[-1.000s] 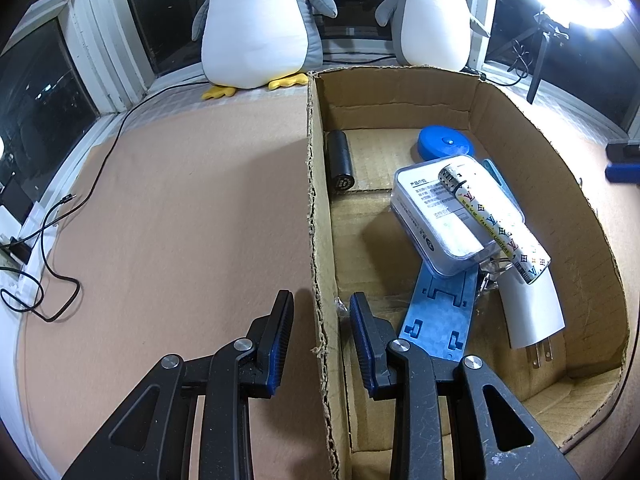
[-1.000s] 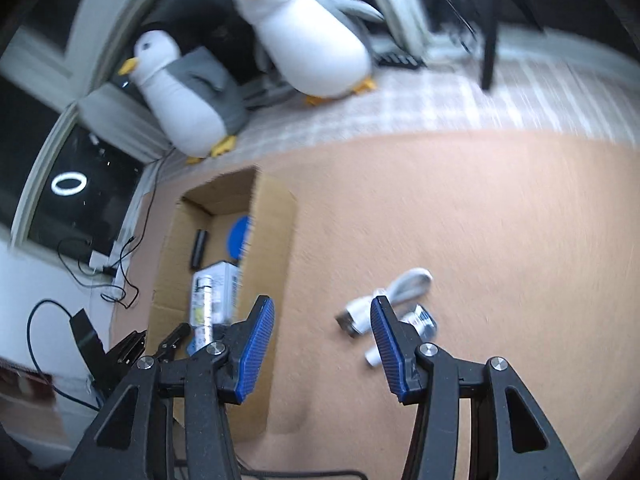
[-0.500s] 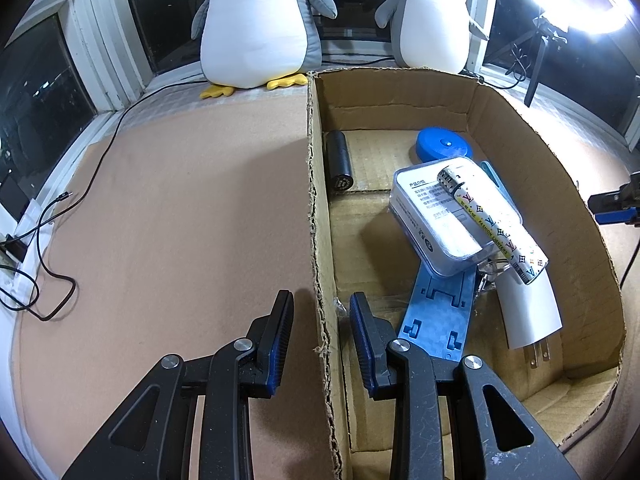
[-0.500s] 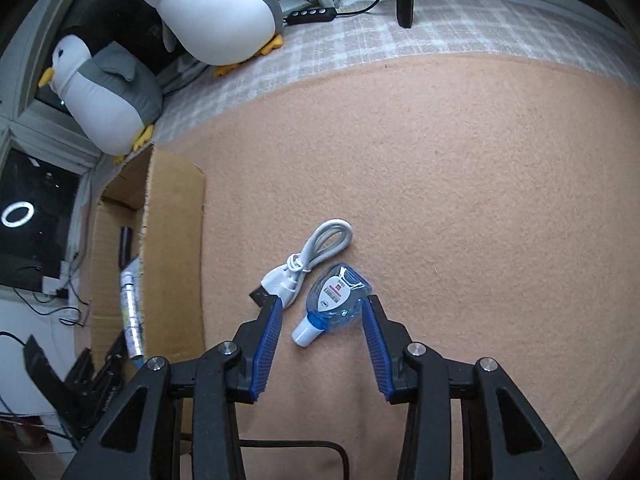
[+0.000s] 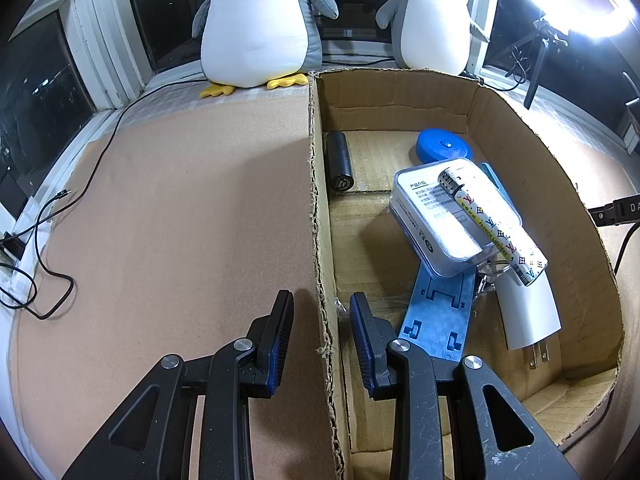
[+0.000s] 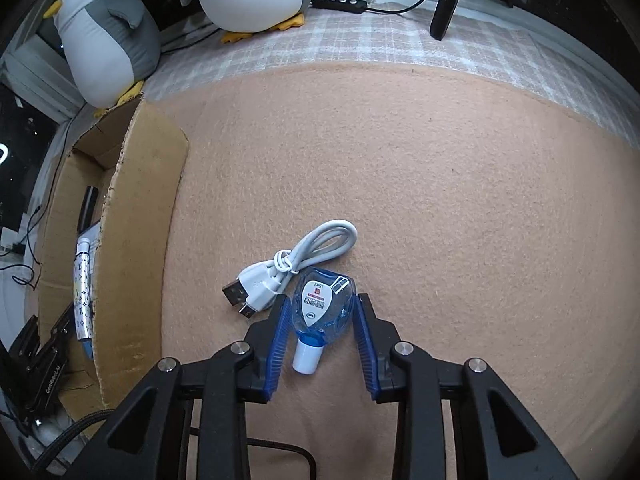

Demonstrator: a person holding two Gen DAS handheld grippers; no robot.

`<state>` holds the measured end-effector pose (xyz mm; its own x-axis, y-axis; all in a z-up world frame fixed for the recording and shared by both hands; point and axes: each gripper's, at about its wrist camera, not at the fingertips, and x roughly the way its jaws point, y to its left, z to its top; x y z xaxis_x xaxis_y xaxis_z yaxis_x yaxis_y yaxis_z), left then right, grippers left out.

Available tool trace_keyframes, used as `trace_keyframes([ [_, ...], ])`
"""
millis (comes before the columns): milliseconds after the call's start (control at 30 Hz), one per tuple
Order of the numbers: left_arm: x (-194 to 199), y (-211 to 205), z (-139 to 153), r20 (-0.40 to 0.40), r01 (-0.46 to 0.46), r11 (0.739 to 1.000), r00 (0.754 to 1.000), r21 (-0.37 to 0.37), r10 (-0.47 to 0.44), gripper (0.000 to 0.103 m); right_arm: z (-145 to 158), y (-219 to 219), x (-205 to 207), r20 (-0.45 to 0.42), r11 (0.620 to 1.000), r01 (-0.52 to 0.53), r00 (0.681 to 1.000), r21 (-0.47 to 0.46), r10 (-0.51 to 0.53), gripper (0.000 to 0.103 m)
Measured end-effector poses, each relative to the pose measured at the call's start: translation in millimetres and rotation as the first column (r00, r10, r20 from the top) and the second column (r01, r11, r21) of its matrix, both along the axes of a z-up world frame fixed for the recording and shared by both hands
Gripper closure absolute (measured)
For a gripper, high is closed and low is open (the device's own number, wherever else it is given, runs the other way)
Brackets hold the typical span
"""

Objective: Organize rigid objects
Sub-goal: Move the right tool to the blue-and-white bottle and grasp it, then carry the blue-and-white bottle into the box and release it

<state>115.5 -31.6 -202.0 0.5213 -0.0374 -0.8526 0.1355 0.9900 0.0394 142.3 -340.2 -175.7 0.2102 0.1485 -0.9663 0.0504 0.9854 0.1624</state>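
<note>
Item: small blue bottle [image 6: 323, 307], flattened clear-blue body with a white label and white cap, lying flat near the middle of the tan mat [image 6: 440, 168], cap toward me. My right gripper [image 6: 319, 330] is spread, one finger on each side of the body, pads close to the flanks but not visibly pressing. Handling, as I judge it: light, hard plastic, smooth and curved, liable to squirt out of a pinch; best held across the broad flanks below the shoulder, not by the cap. Adjacent: a white USB cable [image 6: 294, 266], coiled and tied, touching the bottle's upper left side; soft, may drag along. Destination: cardboard box [image 5: 516, 128] at the mat's left edge, already holding a clear case [image 5: 448, 220], patterned tube [image 5: 494, 230], blue stand [image 5: 438, 312]. My left gripper [image 5: 320, 322] is spread, straddling the box's near wall, holding nothing.
</note>
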Motion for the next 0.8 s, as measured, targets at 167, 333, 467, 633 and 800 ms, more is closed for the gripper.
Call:
trace_keyframes([
  [167, 0.1, -0.1, 0.0, 0.000, 0.000, 1.000, 1.000, 0.000, 0.000, 0.071, 2.7, 0.0, -5.0, 0.020, 1.000, 0.003, 1.000, 0.005, -0.004, 0.074],
  [333, 0.2, -0.2, 0.1, 0.000, 0.001, 1.000, 1.000, 0.002, -0.001, 0.071, 31.6, 4.1, -12.8, 0.098, 0.999, -0.006, 0.995, 0.034, 0.003, 0.074],
  [467, 0.3, 0.1, 0.1, 0.000, 0.001, 1.000, 1.000, 0.002, -0.001, 0.071, 63.9, 28.9, -11.5, 0.180, 0.996, -0.076, 0.981, 0.042, 0.067, 0.074],
  [633, -0.3, 0.6, 0.6, 0.000, -0.001, 1.000, 1.000, -0.002, 0.001, 0.071, 92.2, 77.6, -9.1, 0.256, 0.979, -0.196, 0.950, 0.046, 0.179, 0.074],
  [800, 0.2, 1.3, 1.2, 0.000, -0.002, 1.000, 1.000, -0.003, 0.002, 0.071, 96.3, 122.8, -9.9, 0.277, 0.951, -0.304, 0.920, 0.050, 0.279, 0.074],
])
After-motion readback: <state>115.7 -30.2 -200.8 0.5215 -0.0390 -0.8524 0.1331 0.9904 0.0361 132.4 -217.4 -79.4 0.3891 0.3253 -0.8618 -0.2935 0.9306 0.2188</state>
